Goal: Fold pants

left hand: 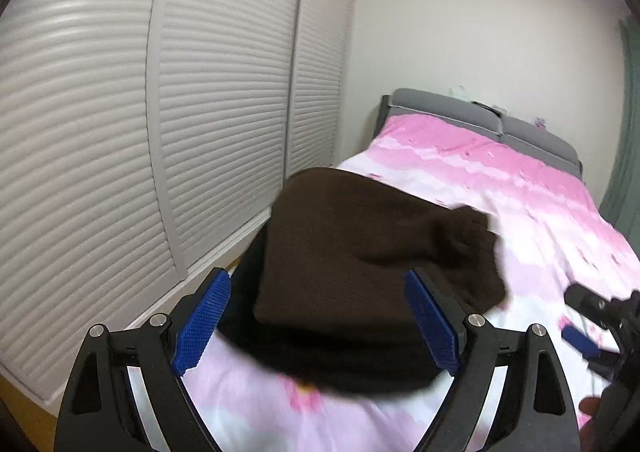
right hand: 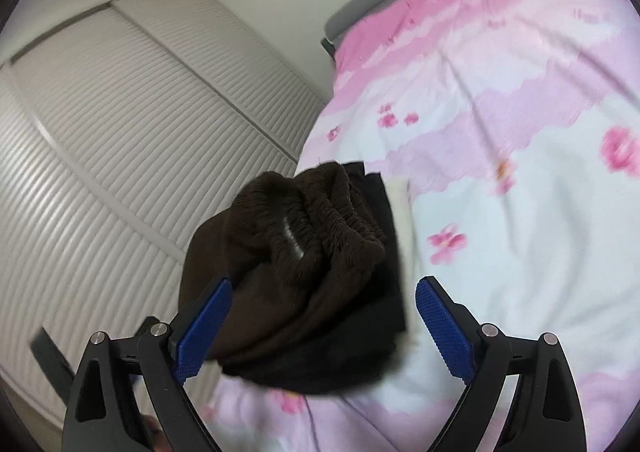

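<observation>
The dark brown pants [left hand: 360,264] lie folded in a thick bundle on the pink and white floral bedspread [left hand: 520,191], near the bed's left edge. Their gathered elastic waistband [right hand: 320,219] faces the right wrist view, on top of the bundle [right hand: 304,292]. My left gripper [left hand: 318,316] is open, its blue pads either side of the bundle's near end, holding nothing. My right gripper [right hand: 324,326] is open too, just in front of the bundle. The right gripper also shows at the right edge of the left wrist view [left hand: 588,328].
White louvred wardrobe doors [left hand: 140,111] stand close along the bed's left side, with a narrow strip of floor between. A grey headboard [left hand: 480,115] is at the far end. The bedspread [right hand: 500,171] stretches to the right of the pants.
</observation>
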